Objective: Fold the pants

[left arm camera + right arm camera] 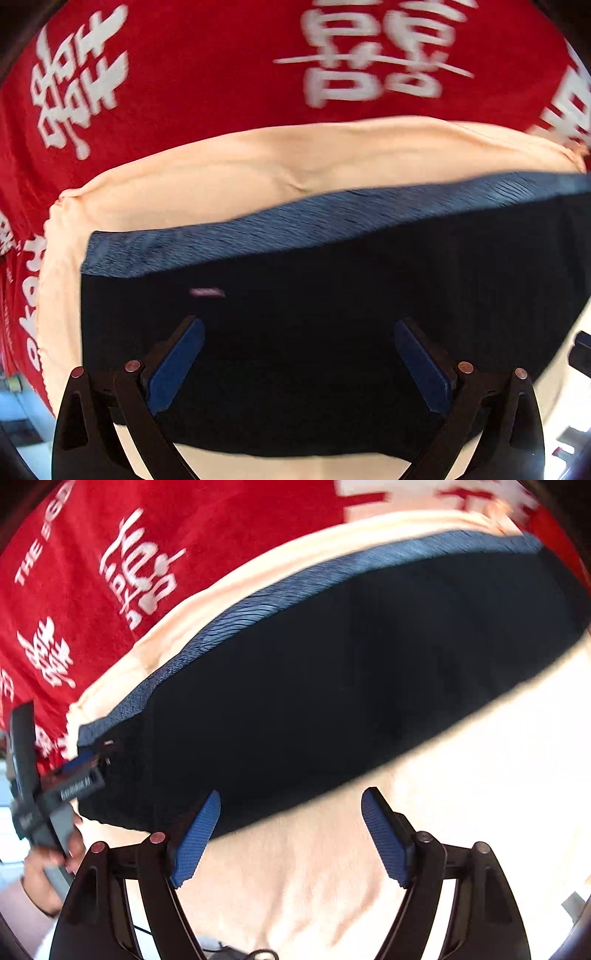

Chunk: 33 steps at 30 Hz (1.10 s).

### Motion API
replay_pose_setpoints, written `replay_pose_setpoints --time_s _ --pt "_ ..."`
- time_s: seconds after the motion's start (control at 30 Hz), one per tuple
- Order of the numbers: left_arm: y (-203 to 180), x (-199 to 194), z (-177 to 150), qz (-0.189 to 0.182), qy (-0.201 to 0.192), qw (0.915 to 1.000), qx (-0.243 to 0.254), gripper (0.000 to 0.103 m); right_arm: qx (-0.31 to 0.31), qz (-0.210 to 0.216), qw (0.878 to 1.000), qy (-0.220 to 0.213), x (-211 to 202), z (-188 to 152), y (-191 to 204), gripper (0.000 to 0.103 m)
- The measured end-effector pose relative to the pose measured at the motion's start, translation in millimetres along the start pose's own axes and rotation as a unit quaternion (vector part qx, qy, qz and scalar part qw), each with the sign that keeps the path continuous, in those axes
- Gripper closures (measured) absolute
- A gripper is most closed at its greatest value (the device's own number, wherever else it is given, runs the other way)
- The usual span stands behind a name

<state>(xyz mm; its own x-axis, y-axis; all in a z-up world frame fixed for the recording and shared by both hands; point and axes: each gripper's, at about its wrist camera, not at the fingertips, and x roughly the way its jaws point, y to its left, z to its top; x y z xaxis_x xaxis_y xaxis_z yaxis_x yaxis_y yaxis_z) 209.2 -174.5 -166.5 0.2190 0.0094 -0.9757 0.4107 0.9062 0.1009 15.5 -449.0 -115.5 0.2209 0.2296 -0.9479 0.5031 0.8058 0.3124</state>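
both grippers are held spread and empty: left gripper [299, 334] directly over the dark folded pants [314, 332], right gripper [291, 805] at their near edge. the pants lie lengthwise across both views on a peach cloth [258, 166]; the left is probably nearer.

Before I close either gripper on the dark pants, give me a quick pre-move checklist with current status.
1. Left gripper open: ok, fingers spread wide.
2. Right gripper open: ok.
3. Both grippers empty: ok, nothing between the fingers.
4. Left gripper over the dark pants: ok, dark fabric fills the gap between its fingers.
5. Right gripper lined up on the pants: not ok, its left finger overlaps the pants' near edge, but the gap shows mostly peach cloth.
6. Pants lying flat, waistband smooth: cannot tell, both views are motion-blurred.
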Motion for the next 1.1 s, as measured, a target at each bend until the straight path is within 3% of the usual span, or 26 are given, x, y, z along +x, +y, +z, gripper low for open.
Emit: replay_pose_setpoints --time_s 0.23,0.47,0.53,0.6,0.77,0.97,1.1 --pt "-94.6 -33.8 -8.5 -0.048 -0.004 0.9975 0.051 0.000 0.082 0.017 0.996 -0.006 -31.2 -12.1 -72.5 0.021" --pt "-191.3 -41.0 1.8 -0.053 0.003 0.9968 0.061 0.000 0.138 0.051 0.988 -0.048 -67.7 12.5 -148.4 0.021" --pt "-213.2 -41.7 3.8 -0.051 0.005 0.9968 0.061 0.000 0.154 0.060 0.983 -0.077 -81.6 23.5 -172.0 0.021" --pt "-215.6 -22.1 19.5 -0.050 0.007 0.9971 0.057 0.000 0.165 0.062 0.979 -0.098 -91.7 32.3 -189.7 0.022" --pt "-243.0 -5.1 53.2 -0.051 0.006 0.9977 0.044 0.000 0.196 0.067 0.970 -0.128 -99.3 67.4 -235.8 0.047" --pt "-294.4 -3.4 83.3 -0.060 -0.012 0.9980 0.013 0.000 0.202 0.092 0.965 -0.141 -87.3 95.7 -264.2 0.048" --pt "-318.9 17.0 100.5 -0.025 -0.024 0.9993 0.017 0.000 0.208 0.105 0.963 -0.137 -74.2 99.0 -275.0 0.048"
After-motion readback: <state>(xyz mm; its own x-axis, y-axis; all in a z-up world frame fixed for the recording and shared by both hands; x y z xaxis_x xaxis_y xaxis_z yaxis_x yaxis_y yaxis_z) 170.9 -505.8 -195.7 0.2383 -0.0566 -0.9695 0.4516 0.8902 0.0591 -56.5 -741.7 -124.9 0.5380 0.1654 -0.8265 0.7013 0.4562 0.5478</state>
